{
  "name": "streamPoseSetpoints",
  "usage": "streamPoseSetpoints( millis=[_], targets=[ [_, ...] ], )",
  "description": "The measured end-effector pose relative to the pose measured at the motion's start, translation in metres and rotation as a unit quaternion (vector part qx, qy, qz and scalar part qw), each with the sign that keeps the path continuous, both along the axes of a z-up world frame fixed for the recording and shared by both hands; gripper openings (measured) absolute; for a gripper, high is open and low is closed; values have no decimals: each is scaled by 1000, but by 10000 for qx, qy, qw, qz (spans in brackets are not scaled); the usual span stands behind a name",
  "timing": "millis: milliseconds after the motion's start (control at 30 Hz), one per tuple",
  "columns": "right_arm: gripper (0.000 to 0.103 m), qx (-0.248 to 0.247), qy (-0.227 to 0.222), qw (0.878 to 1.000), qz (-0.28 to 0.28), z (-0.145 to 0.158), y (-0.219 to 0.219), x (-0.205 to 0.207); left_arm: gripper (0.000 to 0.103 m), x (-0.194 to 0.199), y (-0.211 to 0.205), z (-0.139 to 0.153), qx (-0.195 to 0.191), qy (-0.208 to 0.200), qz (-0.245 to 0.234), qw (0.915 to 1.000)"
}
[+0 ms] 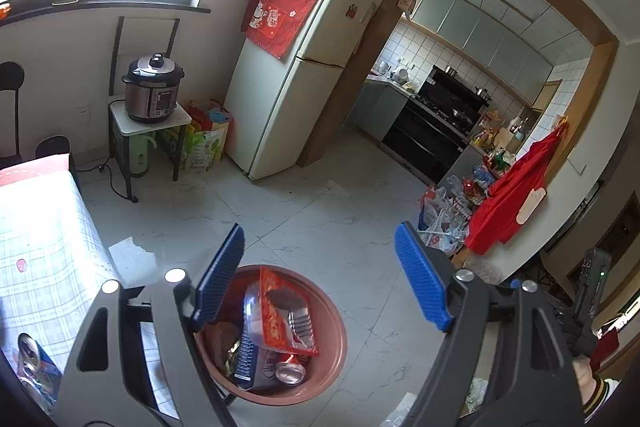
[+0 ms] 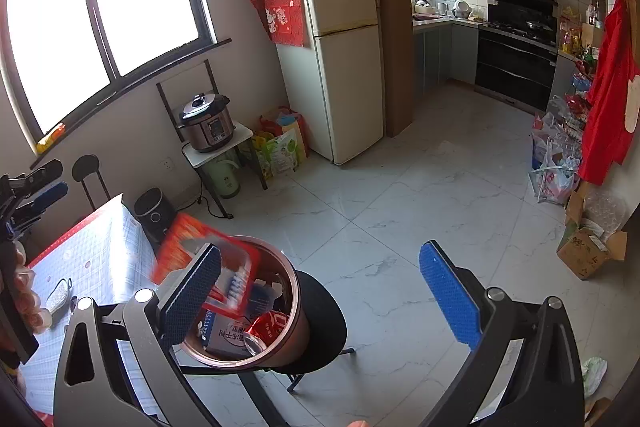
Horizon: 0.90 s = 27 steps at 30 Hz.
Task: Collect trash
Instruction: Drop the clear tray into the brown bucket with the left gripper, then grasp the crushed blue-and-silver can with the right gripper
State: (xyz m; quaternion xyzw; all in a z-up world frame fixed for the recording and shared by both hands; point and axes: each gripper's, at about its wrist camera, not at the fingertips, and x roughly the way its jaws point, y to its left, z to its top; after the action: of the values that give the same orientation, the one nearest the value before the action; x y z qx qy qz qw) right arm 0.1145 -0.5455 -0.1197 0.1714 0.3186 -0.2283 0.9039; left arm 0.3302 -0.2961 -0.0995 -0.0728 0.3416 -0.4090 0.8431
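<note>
Red snack wrapper lies in the bin (bin's on a stool for reach). Left gripper spread, empty. Right gripper spread too.

We stand in a home dining area: fridge, pressure cooker, and stove in the kitchen beyond.

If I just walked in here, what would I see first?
Probably the round brown bin down in front, sitting on a black stool and stuffed with trash: a red wrapper, boxes and a squashed can. Two open grippers with blue pads frame it, left and right. Farther back a tall cream fridge with a red cloth stands beside the kitchen doorway.
</note>
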Motion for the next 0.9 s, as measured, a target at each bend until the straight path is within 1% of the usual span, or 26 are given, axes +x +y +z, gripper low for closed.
streamPoseSetpoints(
  millis=[67, 200, 400, 533, 700, 900],
  targets=[
    [97, 32, 4, 10000, 13, 0, 4, 3, 93, -1, 13, 2, 56, -50, 71, 9999],
    [97, 79, -2, 9999, 93, -1, 16, 8, 97, -5, 44, 6, 346, -171, 338, 9987],
    [97, 101, -4, 9992, 374, 0, 50, 27, 97, -15, 110, 11, 702, -389, 822, 9934],
    [97, 108, 11, 9980, 630, 1, 81, 41, 97, -23, 167, 13, 987, -480, 1336, 9849],
    [97, 124, 87, 9949, 993, 1, 124, 62, 97, -32, 253, 12, 1094, -503, 1947, 9734],
    [97, 70, 253, 9887, 1475, -3, 182, 86, 97, -48, 354, -4, 1057, -276, 2871, 9516]
  ],
)
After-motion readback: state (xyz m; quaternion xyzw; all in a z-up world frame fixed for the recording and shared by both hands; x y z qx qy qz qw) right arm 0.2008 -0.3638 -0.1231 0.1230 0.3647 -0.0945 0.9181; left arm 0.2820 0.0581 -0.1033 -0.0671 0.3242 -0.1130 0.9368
